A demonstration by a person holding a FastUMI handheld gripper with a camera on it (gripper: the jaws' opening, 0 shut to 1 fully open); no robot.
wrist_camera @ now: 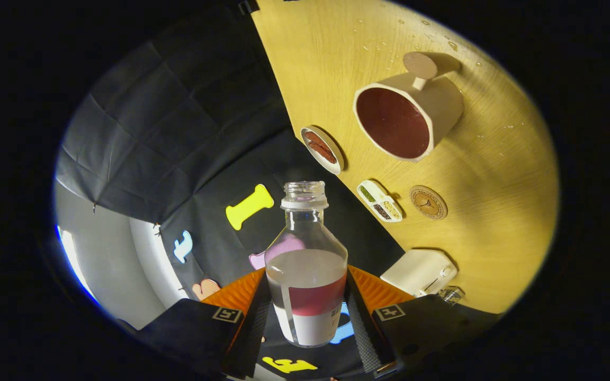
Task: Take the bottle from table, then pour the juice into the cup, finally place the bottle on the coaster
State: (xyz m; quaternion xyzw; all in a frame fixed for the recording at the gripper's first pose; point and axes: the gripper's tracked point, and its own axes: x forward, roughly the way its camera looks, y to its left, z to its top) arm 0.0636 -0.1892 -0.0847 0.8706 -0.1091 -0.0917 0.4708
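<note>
Gripper view: your gripper point(306, 307) has both fingers clamped on the bottle point(306, 275), lifted clear and rolled so the table point(495, 174) stands tilted. That lean brings its open mouth toward the cup point(408, 108); the coaster point(428, 202) lies nearer, waiting for the set-down.

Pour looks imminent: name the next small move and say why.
Probably carry the uncapped clear glass bottle, clamped between the jaws of the gripper, over the cream cup with the dark red inside; its mouth is still short of the rim.
</note>
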